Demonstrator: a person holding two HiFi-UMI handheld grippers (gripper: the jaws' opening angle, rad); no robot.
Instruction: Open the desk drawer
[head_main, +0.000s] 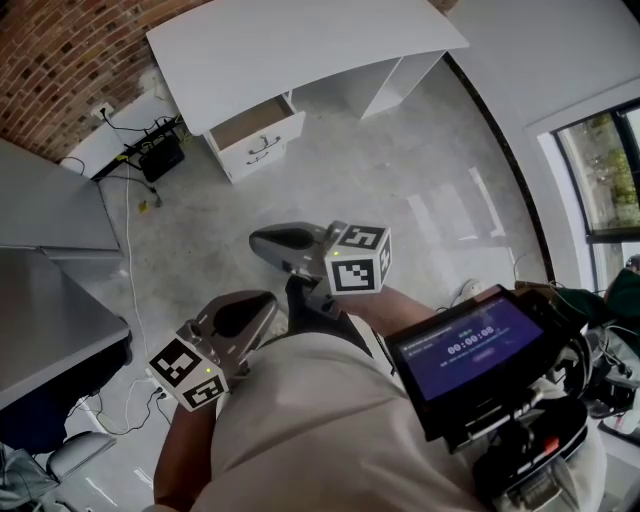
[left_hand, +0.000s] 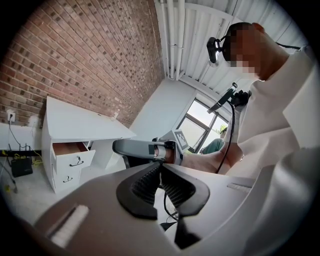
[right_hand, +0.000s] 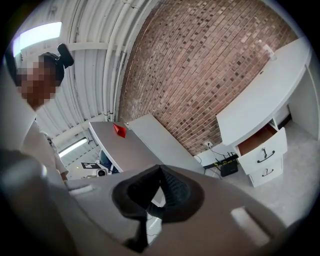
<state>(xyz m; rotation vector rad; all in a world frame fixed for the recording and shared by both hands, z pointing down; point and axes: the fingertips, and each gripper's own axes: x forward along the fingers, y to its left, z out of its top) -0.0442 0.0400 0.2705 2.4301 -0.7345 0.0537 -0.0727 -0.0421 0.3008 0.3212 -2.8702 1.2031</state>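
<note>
Top drawer (left_hand: 75, 158) of the white desk (head_main: 300, 45): I find it pulled partway out, with the brown interior showing. The lower drawer (left_hand: 66, 178) sits flush. Both grippers are held close to the person's body, well apart from the desk.

Left gripper (left_hand: 161, 169): pads meet at the tips, with nothing between them. Right gripper (right_hand: 159, 172): likewise closed and empty.

The open drawer lies far ahead of both sets of fingers, across the grey floor (head_main: 400, 180). Neither gripper touches its handle (left_hand: 76, 163).

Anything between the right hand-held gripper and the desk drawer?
Only bare floor separates the right hand-held gripper from the drawer, which stands pulled out. The head view shows it.
</note>
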